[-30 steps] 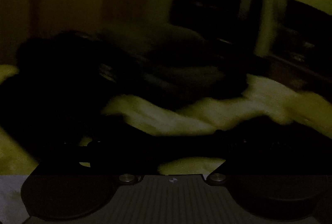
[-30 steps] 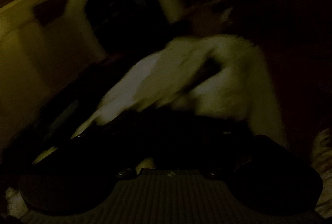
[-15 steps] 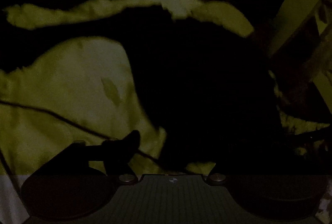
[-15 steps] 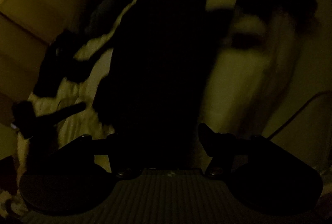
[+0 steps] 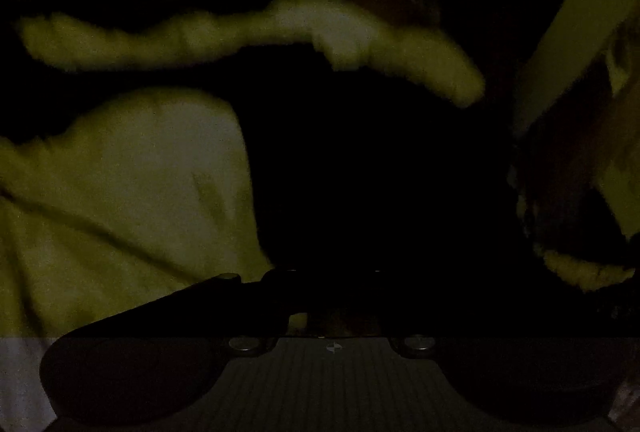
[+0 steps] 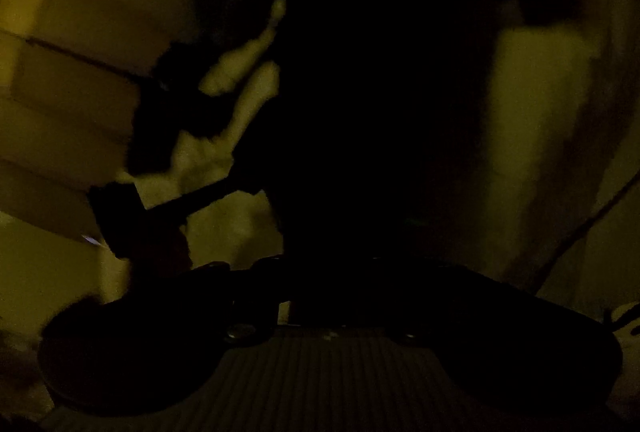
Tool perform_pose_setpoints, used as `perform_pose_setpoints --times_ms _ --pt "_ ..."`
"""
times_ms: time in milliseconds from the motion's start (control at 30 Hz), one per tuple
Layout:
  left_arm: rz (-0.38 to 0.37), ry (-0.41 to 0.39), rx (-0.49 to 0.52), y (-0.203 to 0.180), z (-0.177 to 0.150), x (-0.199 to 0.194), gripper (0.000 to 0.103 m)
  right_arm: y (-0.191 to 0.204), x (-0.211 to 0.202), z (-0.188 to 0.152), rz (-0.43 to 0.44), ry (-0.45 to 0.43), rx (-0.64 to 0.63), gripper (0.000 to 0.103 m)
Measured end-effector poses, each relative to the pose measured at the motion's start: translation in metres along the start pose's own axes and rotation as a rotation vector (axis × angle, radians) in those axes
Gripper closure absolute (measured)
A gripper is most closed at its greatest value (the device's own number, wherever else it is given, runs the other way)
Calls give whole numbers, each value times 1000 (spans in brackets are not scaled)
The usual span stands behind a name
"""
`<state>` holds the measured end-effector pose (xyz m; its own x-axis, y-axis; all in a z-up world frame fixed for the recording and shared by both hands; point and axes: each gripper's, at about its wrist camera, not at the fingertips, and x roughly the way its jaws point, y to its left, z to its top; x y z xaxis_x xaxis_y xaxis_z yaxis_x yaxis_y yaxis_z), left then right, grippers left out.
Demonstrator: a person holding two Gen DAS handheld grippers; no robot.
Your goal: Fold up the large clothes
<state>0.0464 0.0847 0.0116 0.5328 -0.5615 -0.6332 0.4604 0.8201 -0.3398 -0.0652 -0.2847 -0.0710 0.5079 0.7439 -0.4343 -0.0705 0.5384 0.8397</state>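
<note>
The scene is very dark. A large black garment [image 5: 380, 171] lies spread on a pale sheet [image 5: 120, 191] and fills the middle of the left wrist view. My left gripper [image 5: 332, 284] sits low at the garment's near edge; its jaws look drawn together in the dark cloth. The same black garment [image 6: 380, 91] fills the middle of the right wrist view. My right gripper [image 6: 332, 272] is at its near edge with the jaws drawn together in the cloth. The fingertips merge with the black fabric.
The pale sheet [image 6: 532, 111] shows beside the garment on the right. A dark cable [image 6: 592, 224] runs across it. The other gripper's dark body [image 6: 120, 216] shows at the left. Pale wall or furniture panels [image 6: 80, 51] lie beyond.
Half a second ago both grippers' fingers stood apart over the garment. Now both pairs have come together at its near edge. A second ago both views swung down from the room.
</note>
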Motion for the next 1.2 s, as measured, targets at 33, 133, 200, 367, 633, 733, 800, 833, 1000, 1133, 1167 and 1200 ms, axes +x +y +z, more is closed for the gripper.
perform_pose_setpoints --times_ms 33,133,200,367,633,733,800,833,1000,1133,1167,1200 --pt "10 -58 4 1 10 -19 61 5 -7 1 23 -23 -11 91" --pt "51 -173 16 4 34 -68 61 20 -40 9 56 -124 -66 97" --pt "32 -222 18 5 44 -96 61 22 -61 13 59 -184 -53 98" --pt "76 -256 49 7 36 -139 61 25 -104 11 248 -246 27 98" --pt "181 167 -96 68 -45 -74 73 -16 -80 -26 22 -71 169 98" --pt "257 299 -129 87 -76 -53 73 -28 -63 -42 -90 8 181 98" --pt "272 329 -166 97 -83 -44 72 -38 -56 -48 -115 47 212 98" --pt "279 314 -189 100 -81 -44 72 -41 -52 -50 -140 57 224 98" --pt "190 140 -218 100 -46 -68 51 -31 -46 -47 -251 50 130 94" --pt "227 49 -190 86 -19 -66 0 -30 -41 -47 -285 45 120 81" --pt "234 29 -181 83 -15 -64 0 -30 -40 -47 -286 40 129 77" --pt "228 29 -175 80 -10 -59 0 -31 -43 -47 -286 30 136 73"
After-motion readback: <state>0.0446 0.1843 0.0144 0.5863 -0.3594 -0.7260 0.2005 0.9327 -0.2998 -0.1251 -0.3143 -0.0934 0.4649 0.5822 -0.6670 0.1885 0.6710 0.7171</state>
